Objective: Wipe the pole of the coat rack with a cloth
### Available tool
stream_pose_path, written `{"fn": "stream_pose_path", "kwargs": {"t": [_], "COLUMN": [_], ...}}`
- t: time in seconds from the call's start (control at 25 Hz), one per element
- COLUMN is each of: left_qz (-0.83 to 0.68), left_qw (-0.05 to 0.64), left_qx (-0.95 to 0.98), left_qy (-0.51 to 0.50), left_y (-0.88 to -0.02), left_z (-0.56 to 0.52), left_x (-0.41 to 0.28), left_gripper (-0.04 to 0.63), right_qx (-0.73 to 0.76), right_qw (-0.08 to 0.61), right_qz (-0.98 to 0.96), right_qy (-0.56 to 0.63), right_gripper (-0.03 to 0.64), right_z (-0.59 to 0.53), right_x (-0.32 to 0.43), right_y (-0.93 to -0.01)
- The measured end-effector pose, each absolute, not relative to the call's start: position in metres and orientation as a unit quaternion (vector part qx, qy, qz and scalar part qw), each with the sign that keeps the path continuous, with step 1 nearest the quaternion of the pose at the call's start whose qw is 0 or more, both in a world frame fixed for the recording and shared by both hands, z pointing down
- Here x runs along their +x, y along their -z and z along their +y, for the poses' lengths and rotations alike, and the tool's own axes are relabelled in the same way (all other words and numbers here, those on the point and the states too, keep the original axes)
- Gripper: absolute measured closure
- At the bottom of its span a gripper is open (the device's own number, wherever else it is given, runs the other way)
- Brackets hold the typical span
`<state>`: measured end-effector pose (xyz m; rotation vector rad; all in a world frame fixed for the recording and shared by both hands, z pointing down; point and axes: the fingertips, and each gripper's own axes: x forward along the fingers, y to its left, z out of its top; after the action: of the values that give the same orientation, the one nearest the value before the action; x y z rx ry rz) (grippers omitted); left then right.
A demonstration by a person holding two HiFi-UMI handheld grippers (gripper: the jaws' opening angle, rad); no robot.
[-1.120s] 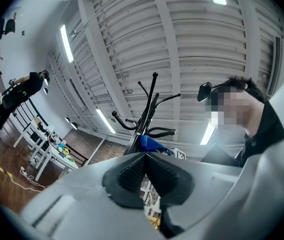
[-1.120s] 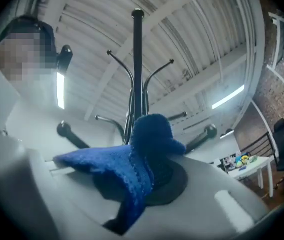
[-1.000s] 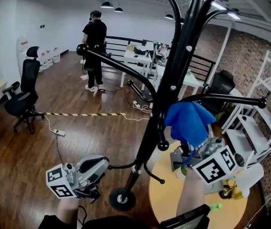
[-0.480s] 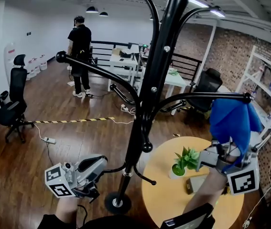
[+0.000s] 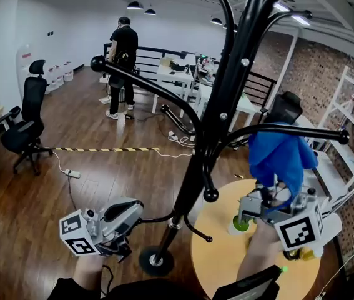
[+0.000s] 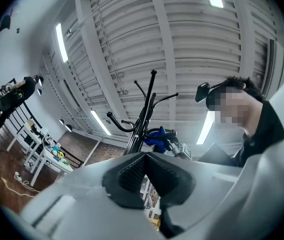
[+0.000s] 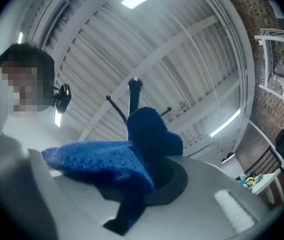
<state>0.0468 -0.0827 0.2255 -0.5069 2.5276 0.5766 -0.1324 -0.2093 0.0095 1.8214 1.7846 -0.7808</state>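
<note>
The room is bright and evenly lit from above by long ceiling tubes [image 5: 284, 7] and small pendant lamps [image 5: 135, 6]. The wooden floor [image 5: 89, 167] in the left half of the head view carries a pale, soft sheen, and shadows on it are faint. The coat rack pole [image 5: 226, 105] reads almost black against the white ceiling. Both gripper views look up into the lights, so the tubes burn out to plain white, and black vignette fills the corners. Straight lines bow strongly toward every frame's edge. Close to the lens, the left tool [image 6: 145, 156] and the cloth [image 7: 106, 164], both at lower centre, are soft and out of focus.
</note>
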Motion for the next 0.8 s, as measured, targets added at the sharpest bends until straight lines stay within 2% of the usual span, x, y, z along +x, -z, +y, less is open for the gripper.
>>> {"fn": "stream_pose_path", "kwargs": {"t": [0.16,0.32,0.4,0.6,0.8], "left_qz": [0.929,0.93,0.929,0.928,0.926], "left_qw": [0.247,0.241,0.24,0.229,0.217], "left_qx": [-0.175,-0.172,-0.173,-0.177,-0.182], "left_qy": [-0.214,-0.218,-0.223,-0.236,-0.249], "left_y": [-0.233,-0.236,-0.237,-0.244,-0.253], "left_z": [-0.078,-0.078,-0.077,-0.075,-0.081], "left_x": [0.05,0.048,0.048,0.044,0.036], "left_gripper": [0.601,0.603,0.603,0.603,0.603], "right_qx": [0.679,0.656,0.656,0.677,0.673], "right_qw": [0.195,0.202,0.179,0.057,-0.083], "right_qz": [0.675,0.716,0.726,0.732,0.726], "right_qy": [0.212,0.123,0.1,0.05,-0.115], "right_gripper": [0.597,0.597,0.597,0.597,0.598], "right_z": [-0.151,-0.13,-0.126,-0.116,-0.115], "right_x": [-0.129,-0.124,-0.122,-0.128,-0.124], "right_y": [-0.057,-0.103,-0.129,-0.232,-0.351]}}
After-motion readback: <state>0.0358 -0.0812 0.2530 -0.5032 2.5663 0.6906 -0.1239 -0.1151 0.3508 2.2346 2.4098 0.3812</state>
